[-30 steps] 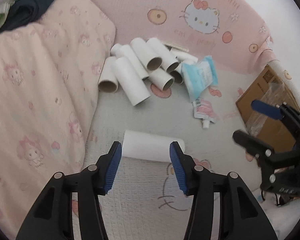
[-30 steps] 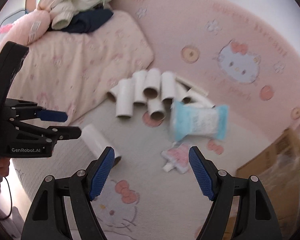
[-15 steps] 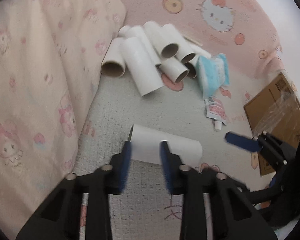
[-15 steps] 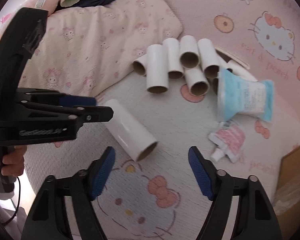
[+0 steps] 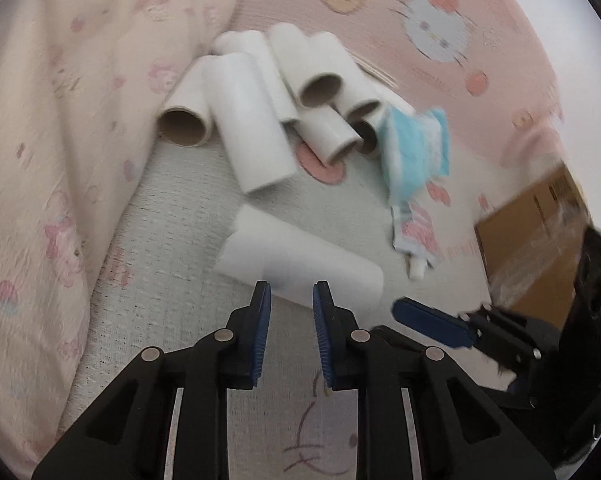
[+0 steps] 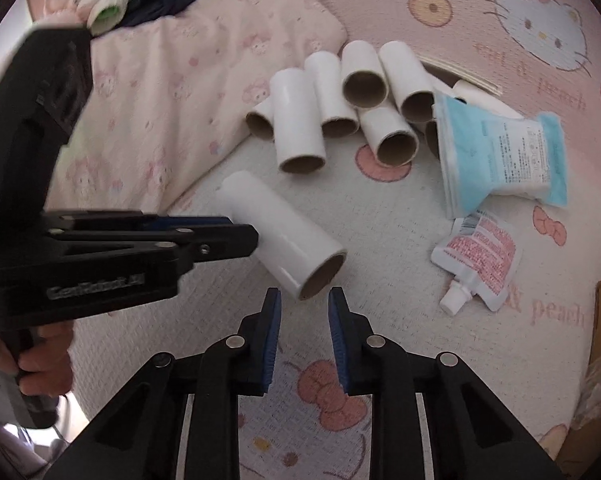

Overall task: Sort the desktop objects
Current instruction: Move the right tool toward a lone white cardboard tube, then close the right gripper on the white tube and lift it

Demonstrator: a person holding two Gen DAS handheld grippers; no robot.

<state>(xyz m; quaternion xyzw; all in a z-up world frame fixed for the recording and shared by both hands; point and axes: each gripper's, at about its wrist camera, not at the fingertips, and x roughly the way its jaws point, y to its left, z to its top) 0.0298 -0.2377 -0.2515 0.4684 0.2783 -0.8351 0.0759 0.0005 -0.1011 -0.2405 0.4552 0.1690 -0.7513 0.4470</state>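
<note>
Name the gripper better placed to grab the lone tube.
Right, probably. Both jaws have just been closing, empty. The right gripper faces the lone tube end-on and could pinch its rim; the left gripper is at its broad side.

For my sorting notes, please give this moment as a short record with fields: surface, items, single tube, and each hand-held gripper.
surface: pink cartoon bed mat
items: pile of white cardboard tubes; blue pouch; small pink pouch
single tube: lone tube lying on its side, apart from the pile
left hand-held gripper: jaws just closing, nothing gripped, near the lone tube's side
right hand-held gripper: jaws just closing, nothing gripped, near its open end
</note>
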